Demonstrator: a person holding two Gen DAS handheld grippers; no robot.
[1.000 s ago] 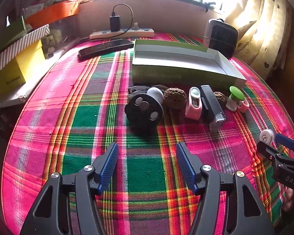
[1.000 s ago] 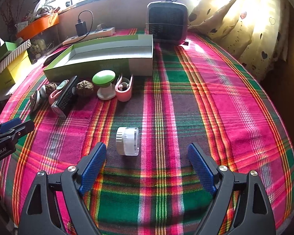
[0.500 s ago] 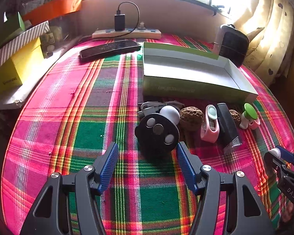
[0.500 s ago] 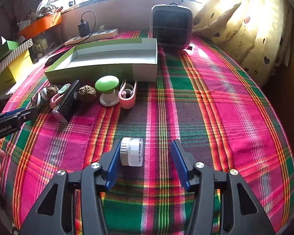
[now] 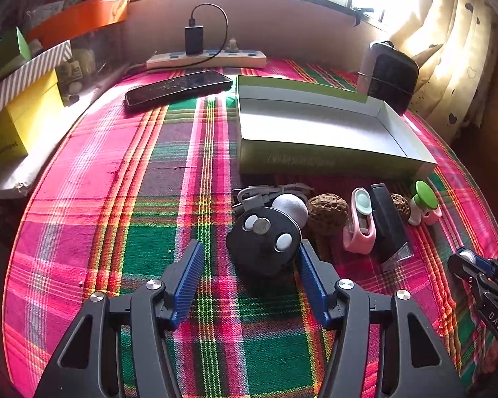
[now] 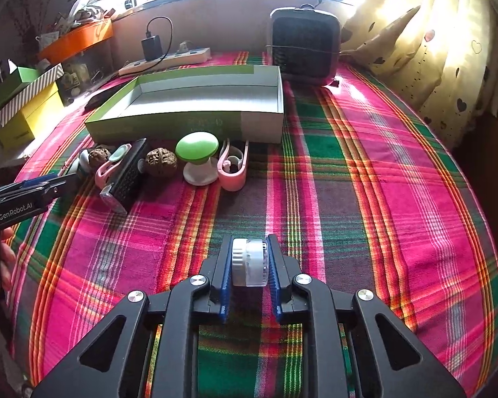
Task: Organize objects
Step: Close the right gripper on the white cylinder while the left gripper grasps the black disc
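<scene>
Between the right gripper (image 6: pixel 249 265) pads sits a clenched small white jar (image 6: pixel 250 262); the left gripper (image 5: pixel 249 265) (jaws closing) straddles a black round device (image 5: pixel 262 238).

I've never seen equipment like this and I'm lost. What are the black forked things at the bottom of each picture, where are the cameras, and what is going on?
No robot here: a person holds a two-finger tool in each hand, and a wide-angle camera on each looks forward along its fingers.

The right camera's picture shows the right tool shut on a small white jar lying on its side.

The left camera's picture shows the left tool, its jaws closing around a round black gadget; the far pad is about touching it, the other is apart.

On the plaid cloth lie a row of small items: walnuts, a pink clip, a green-capped stand. Behind them is an empty green box.
</scene>
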